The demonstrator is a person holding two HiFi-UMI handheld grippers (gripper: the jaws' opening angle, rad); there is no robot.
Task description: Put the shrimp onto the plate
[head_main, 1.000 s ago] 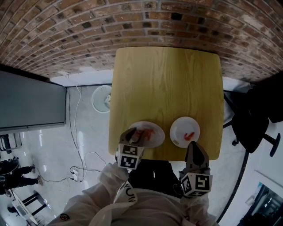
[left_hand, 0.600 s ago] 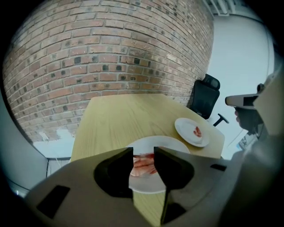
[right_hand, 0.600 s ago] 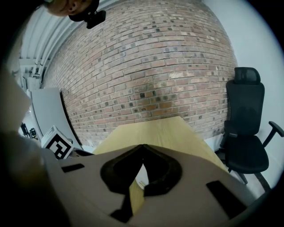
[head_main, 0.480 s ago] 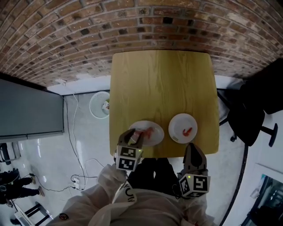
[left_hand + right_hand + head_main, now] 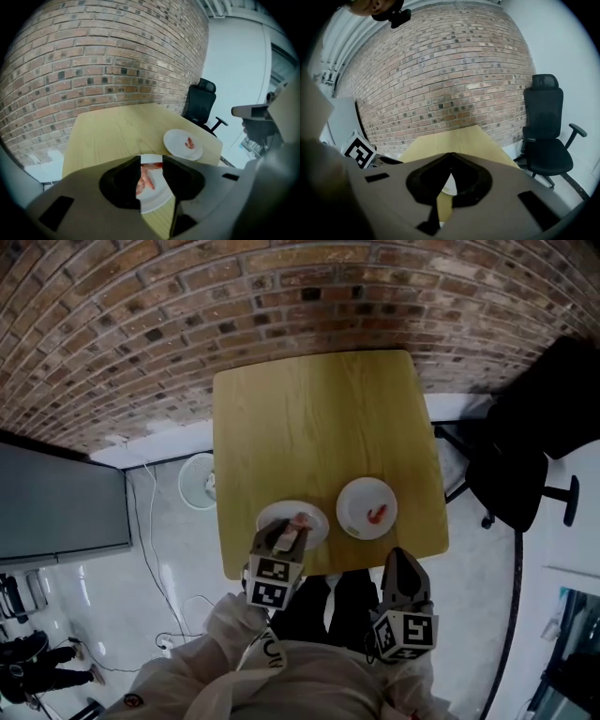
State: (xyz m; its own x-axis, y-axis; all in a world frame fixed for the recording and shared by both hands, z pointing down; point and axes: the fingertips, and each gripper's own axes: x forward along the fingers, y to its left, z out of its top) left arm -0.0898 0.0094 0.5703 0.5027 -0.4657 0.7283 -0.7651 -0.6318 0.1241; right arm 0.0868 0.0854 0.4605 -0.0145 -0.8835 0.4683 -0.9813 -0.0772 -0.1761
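- Two plates sit on the table [image 5: 309, 418] close to its front edge. The left plate [image 5: 317, 532] carries a few shrimp [image 5: 301, 519], and the right plate [image 5: 352, 498] carries one lone shrimp [image 5: 376, 514].
- My left gripper [image 5: 284, 535] hangs over the left plate, tipped steeply down. Its fingers stand apart. Through the gap I see shrimp lying on the plate, and as far as I can tell nothing is pressing on them.
- My right gripper [image 5: 401, 563] waits off the table's front edge, just below the right plate, with its fingers together on nothing.
- I judge this to be the pick-up step, with one shrimp already across and more to go. Next I'd centre one shrimp in the gap, close on it, lift clear of the rim and carry it right.
- The plates are near each other, so the carry is short. The left plate lies close to the table edge, so I'd avoid nudging it. The far half of the table is free, and the chair [image 5: 525, 456] stands well apart.
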